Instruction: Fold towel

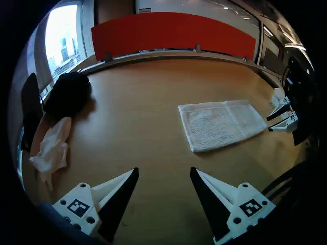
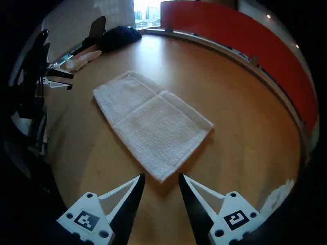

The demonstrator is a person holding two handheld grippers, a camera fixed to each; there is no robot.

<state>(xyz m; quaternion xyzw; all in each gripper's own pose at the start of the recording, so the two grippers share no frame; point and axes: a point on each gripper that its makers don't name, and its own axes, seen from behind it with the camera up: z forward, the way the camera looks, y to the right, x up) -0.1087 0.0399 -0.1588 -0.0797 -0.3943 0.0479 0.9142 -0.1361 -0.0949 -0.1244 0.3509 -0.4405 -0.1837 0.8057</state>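
- Left gripper view, 9 o'clock: a crumpled white cloth [image 1: 53,147] and a dark bag [image 1: 67,94] lie near the table [image 1: 139,106] edge. Both are well apart from the work, and I leave them alone.
- Left gripper [image 1: 164,169], 6 o'clock: fingers spread wide with nothing between them, over bare wood.
- Towel [image 1: 220,124] lies flat at 3 o'clock in this view, well apart from the left fingers. The right gripper [image 1: 269,124] is just beside its far short edge.
- Right gripper view: the towel [image 2: 151,122] is at centre, with its near corner at 6 o'clock. That corner is just ahead of the right gripper [image 2: 161,174], whose fingers are apart and empty, with a narrower gap than the left's.
- A line crosses the towel midway. I read this as a layer edge, so one fold is probably already in.
- Handling, my judgement: terry cloth, light, limp and grippy, not fragile. It will sag when lifted, and the layers may slide apart.
- Hold: pinch the two corners of one short edge, one gripper on each. Come in low so a finger slips under all the layers.
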